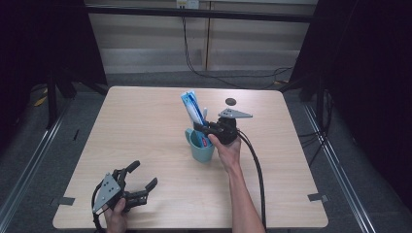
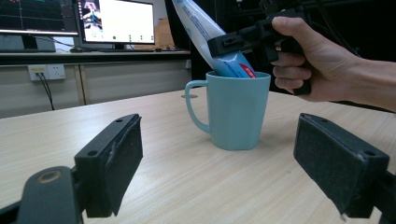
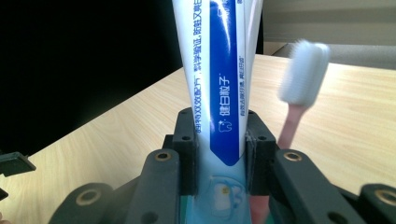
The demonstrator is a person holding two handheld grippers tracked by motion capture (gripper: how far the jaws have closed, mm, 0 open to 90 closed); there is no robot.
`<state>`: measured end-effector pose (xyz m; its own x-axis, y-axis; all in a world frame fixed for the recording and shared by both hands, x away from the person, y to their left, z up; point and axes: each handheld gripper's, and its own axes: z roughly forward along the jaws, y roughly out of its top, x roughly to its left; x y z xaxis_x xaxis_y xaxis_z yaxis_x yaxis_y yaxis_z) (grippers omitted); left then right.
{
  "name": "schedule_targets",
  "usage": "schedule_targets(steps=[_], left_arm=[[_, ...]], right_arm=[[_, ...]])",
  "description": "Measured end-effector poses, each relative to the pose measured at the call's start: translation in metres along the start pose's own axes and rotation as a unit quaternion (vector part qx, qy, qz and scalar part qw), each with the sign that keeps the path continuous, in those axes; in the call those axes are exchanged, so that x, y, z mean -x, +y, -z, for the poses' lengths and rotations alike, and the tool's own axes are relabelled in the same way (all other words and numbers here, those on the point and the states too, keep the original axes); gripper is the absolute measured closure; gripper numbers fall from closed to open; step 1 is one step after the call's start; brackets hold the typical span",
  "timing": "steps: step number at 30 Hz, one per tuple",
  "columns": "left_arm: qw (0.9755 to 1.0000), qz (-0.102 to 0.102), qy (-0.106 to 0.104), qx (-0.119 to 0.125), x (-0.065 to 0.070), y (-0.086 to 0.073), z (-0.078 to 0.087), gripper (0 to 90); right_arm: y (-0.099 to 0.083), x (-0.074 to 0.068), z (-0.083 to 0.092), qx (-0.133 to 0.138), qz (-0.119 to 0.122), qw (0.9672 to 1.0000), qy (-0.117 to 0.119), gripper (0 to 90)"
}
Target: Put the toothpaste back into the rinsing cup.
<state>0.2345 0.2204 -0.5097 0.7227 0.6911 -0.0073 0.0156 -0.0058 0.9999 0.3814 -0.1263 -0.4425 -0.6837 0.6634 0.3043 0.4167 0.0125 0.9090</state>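
right tool (image 1: 204, 128): pinching toothpaste tube (image 1: 192, 108) in mug (image 1: 200, 147) | left tool (image 1: 144, 180): spread, on table (image 1: 145, 126)

Blue-white toothpaste tube (image 1: 193, 108) tilted in teal mug (image 1: 199, 148)

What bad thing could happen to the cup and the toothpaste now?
The right gripper is shut on the toothpaste tube, whose lower end sits in the teal cup. A sideways pull might tip the cup, since the left gripper rests open, well away, and steadies nothing. The pink toothbrush leans beside the tube, so it may get knocked over or dragged along. A tight squeeze could also dent the tube.
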Motion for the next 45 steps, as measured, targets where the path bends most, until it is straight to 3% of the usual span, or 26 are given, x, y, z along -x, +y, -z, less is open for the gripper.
schedule_targets(steps=[10,18,33,37,45], left_arm=[[1.0000,-0.001,0.000,-0.002,0.000,0.000,0.000,15.6],[1.0000,-0.001,0.000,-0.002,0.000,0.000,0.000,15.6],[1.0000,-0.001,-0.001,-0.001,0.000,0.000,0.000,15.6],[1.0000,-0.001,-0.001,-0.001,0.000,0.000,0.000,15.6],[1.0000,-0.001,-0.001,-0.002,0.000,0.000,0.000,15.6]], right_arm=[[-0.003,0.002,0.002,-0.008,0.000,1.0000,-0.004,70.1],[0.001,-0.002,0.005,-0.032,0.017,0.9993,-0.008,68.8],[0.000,-0.006,0.011,-0.041,0.024,0.9987,-0.016,69.1],[0.000,-0.006,0.014,-0.030,0.017,0.9993,-0.014,59.1],[0.001,-0.006,0.025,-0.019,0.015,0.9994,-0.023,47.1]])
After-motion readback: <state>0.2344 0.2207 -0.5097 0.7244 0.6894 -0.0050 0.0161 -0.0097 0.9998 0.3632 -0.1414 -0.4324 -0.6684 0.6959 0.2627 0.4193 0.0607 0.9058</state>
